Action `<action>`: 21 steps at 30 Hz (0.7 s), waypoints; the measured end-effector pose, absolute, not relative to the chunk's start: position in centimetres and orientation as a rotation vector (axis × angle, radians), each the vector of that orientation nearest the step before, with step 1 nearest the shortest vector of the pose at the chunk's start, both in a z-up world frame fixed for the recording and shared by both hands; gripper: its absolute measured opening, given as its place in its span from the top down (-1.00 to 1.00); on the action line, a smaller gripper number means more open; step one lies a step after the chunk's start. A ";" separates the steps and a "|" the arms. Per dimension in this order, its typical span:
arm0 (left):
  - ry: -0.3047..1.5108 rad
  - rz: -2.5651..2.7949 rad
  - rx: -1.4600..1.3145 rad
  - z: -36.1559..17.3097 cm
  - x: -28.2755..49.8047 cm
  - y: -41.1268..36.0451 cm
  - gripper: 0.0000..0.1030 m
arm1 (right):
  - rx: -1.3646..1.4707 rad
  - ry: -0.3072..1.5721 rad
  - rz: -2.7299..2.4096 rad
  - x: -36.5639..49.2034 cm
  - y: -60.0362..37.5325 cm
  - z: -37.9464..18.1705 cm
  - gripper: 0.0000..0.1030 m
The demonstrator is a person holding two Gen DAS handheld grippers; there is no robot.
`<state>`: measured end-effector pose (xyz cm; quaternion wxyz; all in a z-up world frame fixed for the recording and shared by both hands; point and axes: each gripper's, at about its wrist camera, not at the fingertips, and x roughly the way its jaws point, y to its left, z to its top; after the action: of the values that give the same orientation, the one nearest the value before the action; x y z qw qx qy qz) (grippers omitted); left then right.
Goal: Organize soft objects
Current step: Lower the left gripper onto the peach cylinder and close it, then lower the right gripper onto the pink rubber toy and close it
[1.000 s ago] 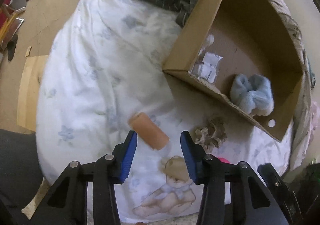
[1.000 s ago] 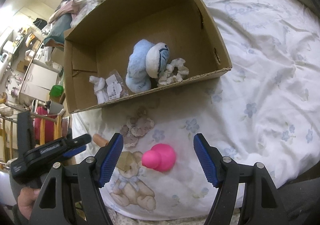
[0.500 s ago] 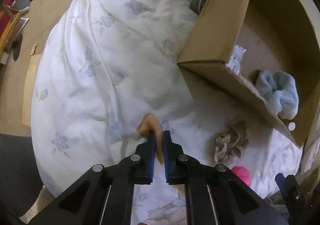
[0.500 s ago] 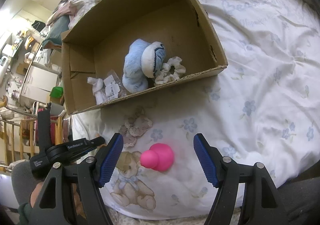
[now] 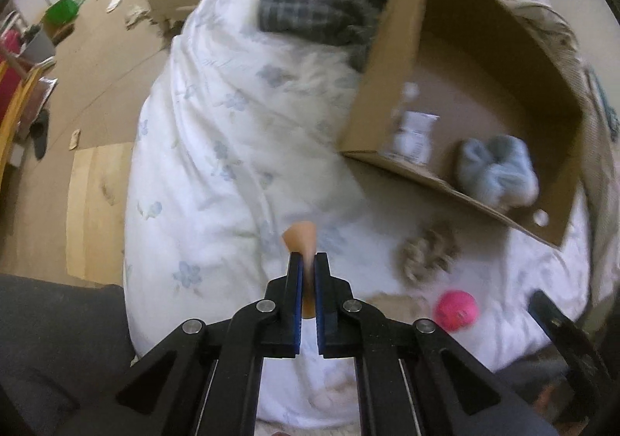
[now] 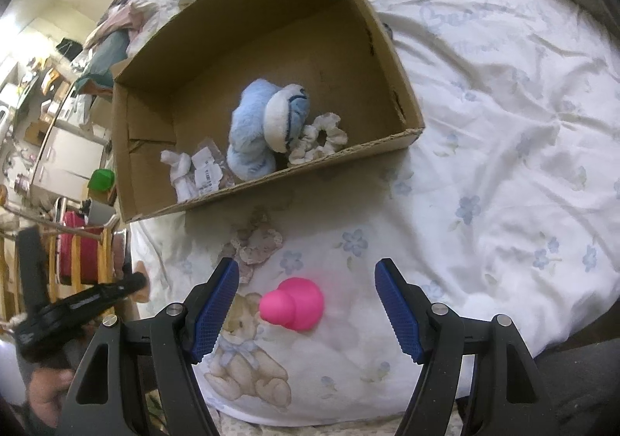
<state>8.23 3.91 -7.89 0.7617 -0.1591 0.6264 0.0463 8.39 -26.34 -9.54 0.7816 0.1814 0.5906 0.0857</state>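
Left wrist view: left tool (image 5: 306, 261) closed tight on a peach-orange soft object (image 5: 301, 238), squeezed thin between the blue pads, one end poking out past the tips, held clear above the white flowered bedspread (image 5: 217, 149). Jaws just finished closing onto it. Beyond and to the right, an open cardboard box (image 5: 391, 60) resting on the bed, holding a light blue plush toy (image 5: 498, 174) near its front wall and small white packets (image 5: 414, 134) toward its left corner. Outside the box, just in front of its near wall, a beige scrunchie (image 5: 426, 252) on the bedspread, and nearer the right edge a pink rounded toy (image 5: 456, 309). Dark plaid cloth (image 5: 310, 18) bunched on the bed behind the box's left wall. Right wrist view: right tool (image 6: 304, 304) standing wide open, gripping nothing, pads either side of the pink toy (image 6: 294, 303) without touching it, toy lying on the bedspread beside a printed teddy bear (image 6: 244, 362). Same box (image 6: 399, 95) ahead, containing the blue plush (image 6: 267, 134) in the middle, a pale floral scrunchie (image 6: 321, 138) pressed against its right side near the front wall, and the white packets (image 6: 193, 170) in the front left corner. Rest of the box floor bare cardboard. Beige scrunchie (image 6: 255, 242) lying between the box and the pink toy. Left tool (image 6: 77, 304) visible low at the left edge.
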 end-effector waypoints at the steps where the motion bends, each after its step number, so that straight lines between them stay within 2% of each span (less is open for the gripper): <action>1: 1.360 0.081 -0.336 -7.4 8.0 3.5 0.90 | 0.380 1.280 0.191 8.3 -26.1 -9.5 -0.50; 8: 1.306 -0.037 -0.234 -3.1 6.9 1.8 0.90 | 0.410 1.371 0.238 8.3 -25.6 -11.4 -0.50; 14: 1.317 -0.059 -0.183 -5.0 6.9 0.6 0.90 | 0.396 1.480 0.257 8.5 -23.9 -14.1 -0.50; 21: 1.349 -0.032 -0.204 -6.7 7.7 0.6 0.90 | 0.217 1.527 0.236 9.1 -20.7 -16.0 -0.50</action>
<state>7.65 0.64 -6.68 0.7760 -0.0943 0.6235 -0.0149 9.14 -20.70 -16.02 0.7106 0.0979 0.6886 0.1062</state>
